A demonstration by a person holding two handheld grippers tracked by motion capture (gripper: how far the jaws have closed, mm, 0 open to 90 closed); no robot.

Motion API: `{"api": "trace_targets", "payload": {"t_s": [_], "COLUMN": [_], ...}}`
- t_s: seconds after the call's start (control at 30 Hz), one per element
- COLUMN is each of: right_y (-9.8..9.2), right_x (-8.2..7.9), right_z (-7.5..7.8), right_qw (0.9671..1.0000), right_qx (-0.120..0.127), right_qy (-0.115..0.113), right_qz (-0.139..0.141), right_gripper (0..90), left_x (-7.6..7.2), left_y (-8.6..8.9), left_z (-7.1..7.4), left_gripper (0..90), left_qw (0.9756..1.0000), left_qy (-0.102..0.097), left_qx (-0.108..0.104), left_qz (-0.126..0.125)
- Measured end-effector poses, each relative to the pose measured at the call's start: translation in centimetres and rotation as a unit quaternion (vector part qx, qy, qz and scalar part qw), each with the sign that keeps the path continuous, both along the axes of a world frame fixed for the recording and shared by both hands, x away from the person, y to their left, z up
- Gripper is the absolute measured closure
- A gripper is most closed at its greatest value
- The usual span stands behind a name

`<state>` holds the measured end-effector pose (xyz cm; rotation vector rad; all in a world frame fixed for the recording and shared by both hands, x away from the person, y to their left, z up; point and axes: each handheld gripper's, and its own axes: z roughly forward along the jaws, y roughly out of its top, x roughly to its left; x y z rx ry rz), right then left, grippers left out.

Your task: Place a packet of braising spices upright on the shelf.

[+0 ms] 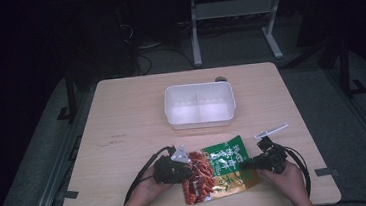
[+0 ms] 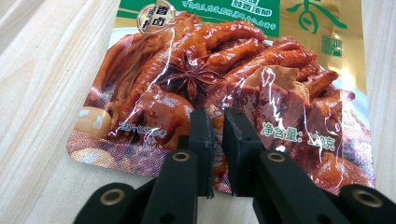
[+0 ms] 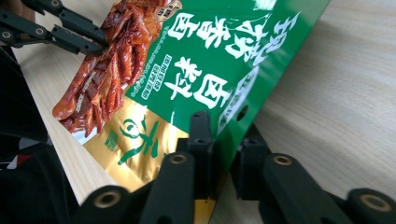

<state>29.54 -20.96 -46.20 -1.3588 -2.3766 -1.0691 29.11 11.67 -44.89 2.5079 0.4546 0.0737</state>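
Note:
A foil snack pouch [image 1: 224,162], green and gold with red braised food printed on it, sits at the table's near edge between my two grippers. My left gripper [image 1: 192,170] stands at its red end. In the left gripper view its jaws [image 2: 218,128] straddle the pouch's bottom edge [image 2: 154,93] with a narrow gap, and the film shows between them. My right gripper [image 1: 244,165] is at the green and gold end. Its jaws [image 3: 224,135] flank the raised edge of the pouch [image 3: 210,56], a slim gap still showing. The left gripper [image 3: 99,44] appears there at the pouch's far end.
A white two-compartment container [image 1: 198,86] stands empty at the middle of the table, beyond the pouch. A thin white stick-like object [image 1: 272,130] lies just behind my right gripper. A small dark round thing [image 1: 220,78] sits at the table's far edge.

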Motion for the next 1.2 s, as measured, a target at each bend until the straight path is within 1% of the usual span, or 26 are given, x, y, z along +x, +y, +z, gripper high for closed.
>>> {"api": "trace_targets", "payload": {"t_s": [0.13, 0.2, 0.27, 0.3, 0.33, 0.37, 0.43, 0.5, 0.6, 0.63, 0.87, 0.97, 1.0, 1.07, 1.1, 1.2], "right_y": [0.0, -0.1, -0.1, -0.2, -0.2, -0.2, -0.1, -0.1, -0.1, -0.1, -0.3, -0.2, -0.2, -0.2, -0.3, -0.3], "right_x": [0.0, 0.0, 0.0, 0.0, 0.0, 0.0, -0.1, -0.1, -0.1, -0.1, -0.3, -0.4, -0.4, -0.4, -0.4, -0.4], "right_z": [0.0, 0.0, 0.1, 0.1, 0.1, 0.2, 0.3, 0.4, 0.4, 0.5, 1.0, 1.4, 1.6, 1.8, 2.2, 2.5], "right_qw": [1.0, 0.9999, 0.9999, 0.9998, 0.9998, 0.9998, 0.9999, 0.9998, 0.9999, 0.9998, 0.9997, 0.9997, 0.9996, 0.9995, 0.9995, 0.9993], "right_qx": [0.003, 0.01, 0.014, 0.018, 0.018, 0.017, 0.016, 0.015, 0.013, 0.014, 0.017, 0.005, 0.005, 0.007, 0.012, 0.016], "right_qy": [0.001, 0.002, 0.004, 0.001, 0.001, 0.0, -0.003, -0.006, -0.006, -0.008, -0.017, -0.023, -0.027, -0.029, -0.03, -0.033], "right_qz": [-0.001, -0.003, -0.005, -0.006, -0.006, -0.006, -0.005, -0.007, -0.007, -0.008, -0.01, -0.007, -0.007, -0.005, -0.005, -0.004], "right_gripper": [85.4, 87.0, 87.6, 88.3, 88.3, 88.7, 88.8, 88.8, 89.0, 89.2, 89.5, 89.6, 89.7, 89.7, 89.7, 89.7], "left_x": [-0.1, -0.1, 0.0, -0.1, -0.1, -0.1, 0.0, 0.1, 0.2, 0.2, 0.2, 0.1, 0.1, 0.1, 0.0, 0.0], "left_y": [0.1, 0.4, 0.6, 0.9, 0.9, 1.4, 1.6, 2.3, 2.7, 3.0, 3.4, 3.5, 3.5, 3.5, 3.6, 3.9], "left_z": [0.2, 0.5, 0.6, 0.9, 0.9, 1.1, 1.2, 1.3, 1.5, 1.6, 1.5, 1.6, 1.6, 1.6, 1.6, 1.8], "left_gripper": [77.1, 74.6, 74.0, 72.1, 71.1, 70.4, 69.6, 69.1, 68.6, 67.7, 63.1, 61.5, 61.0, 60.1, 58.9, 57.4], "left_qw": [1.0, 1.0, 0.9999, 0.9998, 0.9998, 0.9996, 0.9996, 0.9993, 0.9991, 0.9989, 0.9987, 0.9986, 0.9986, 0.9987, 0.9987, 0.9985], "left_qy": [-0.004, -0.003, -0.006, -0.008, -0.008, -0.01, -0.011, -0.012, -0.015, -0.015, -0.016, -0.016, -0.017, -0.018, -0.019, -0.019], "left_qx": [0.003, -0.005, -0.009, -0.013, -0.013, -0.019, -0.02, -0.026, -0.027, -0.032, -0.03, -0.029, -0.029, -0.027, -0.026, -0.026], "left_qz": [0.001, 0.004, 0.004, 0.012, 0.012, 0.017, 0.019, 0.026, 0.028, 0.032, 0.039, 0.04, 0.04, 0.039, 0.04, 0.044]}}
